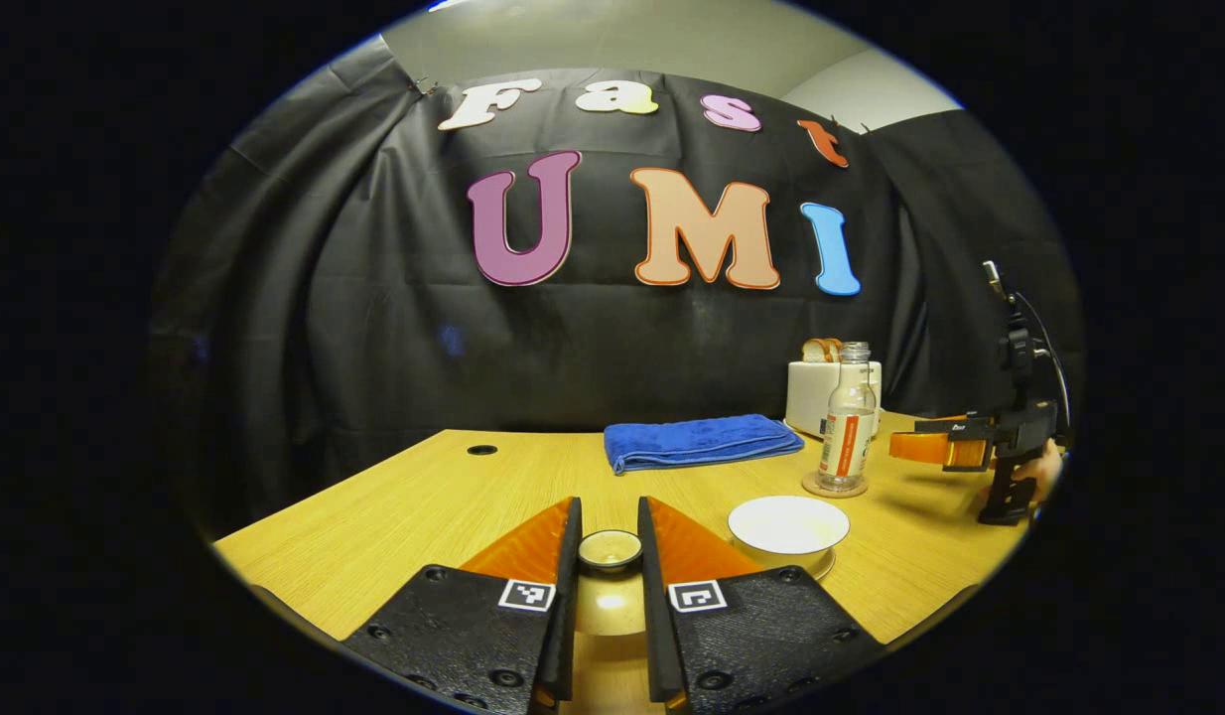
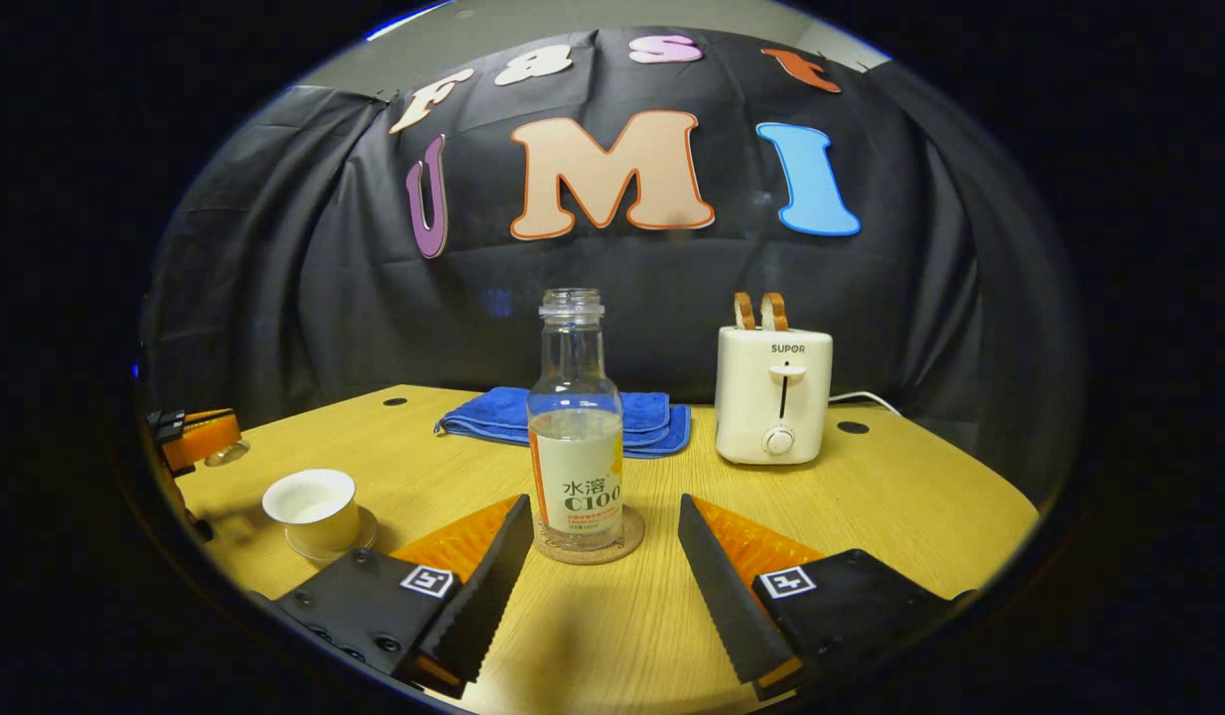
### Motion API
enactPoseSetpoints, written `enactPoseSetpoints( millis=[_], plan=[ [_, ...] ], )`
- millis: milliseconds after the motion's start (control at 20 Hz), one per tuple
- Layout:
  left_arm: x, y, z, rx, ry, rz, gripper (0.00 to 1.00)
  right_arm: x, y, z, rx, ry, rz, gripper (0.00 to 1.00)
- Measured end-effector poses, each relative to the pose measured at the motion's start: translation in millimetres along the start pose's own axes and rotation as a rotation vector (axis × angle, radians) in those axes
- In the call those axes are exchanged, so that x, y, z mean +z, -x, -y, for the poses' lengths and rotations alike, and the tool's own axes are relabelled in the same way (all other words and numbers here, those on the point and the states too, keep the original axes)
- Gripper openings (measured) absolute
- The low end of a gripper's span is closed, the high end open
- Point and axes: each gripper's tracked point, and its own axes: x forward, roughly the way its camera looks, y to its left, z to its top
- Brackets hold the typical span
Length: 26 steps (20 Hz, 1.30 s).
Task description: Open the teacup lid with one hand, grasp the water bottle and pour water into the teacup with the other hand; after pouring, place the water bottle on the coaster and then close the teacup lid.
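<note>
The desk [image 2: 871, 497] has a pale wood-grain top with a smooth, lightly shiny finish. The water bottle [image 2: 575, 427] is clear glossy plastic with a printed wrap label. It stands on a coaster [image 2: 627, 541] that looks like matt cork. The teacup [image 2: 312, 506] is glossy white ceramic. The towel [image 1: 702, 440] is soft, napped blue cloth. The toaster [image 2: 773, 402] has a smooth cream shell with a satin sheen.
</note>
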Motion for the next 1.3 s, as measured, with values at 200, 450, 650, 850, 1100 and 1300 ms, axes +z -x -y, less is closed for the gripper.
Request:
enactPoseSetpoints(
  millis=[200, 450, 650, 850, 1100, 1300],
  plan=[
    [0.8, -5.5, 17.9, -0.035, 0.001, 0.001, 0.27, 6.5, 15.8, 2.7, -0.004, -0.009, 0.053, 0.95],
    [0.9, -22.0, 50.0, -0.086, 0.0, 0.0, 0.27, 15.4, 34.3, 8.6, -0.017, -0.01, 0.125, 0.95],
    [0.3, -35.4, 72.3, -0.12, 0.0, -0.002, 0.27, 18.0, 44.2, 12.6, -0.03, -0.013, 0.151, 0.98],
    [0.3, -44.8, 90.2, -0.146, 0.0, -0.003, 0.27, 18.7, 47.7, 15.6, -0.036, -0.013, 0.151, 0.91],
    [-6.7, -58.0, 112.4, -0.184, -0.008, -0.044, 0.27, 19.1, 52.4, 19.9, -0.055, -0.014, 0.155, 0.92],
    [-10.4, -61.0, 116.5, -0.191, -0.022, -0.074, 0.27, 19.9, 53.6, 20.9, -0.062, -0.015, 0.154, 0.92]
  ],
)
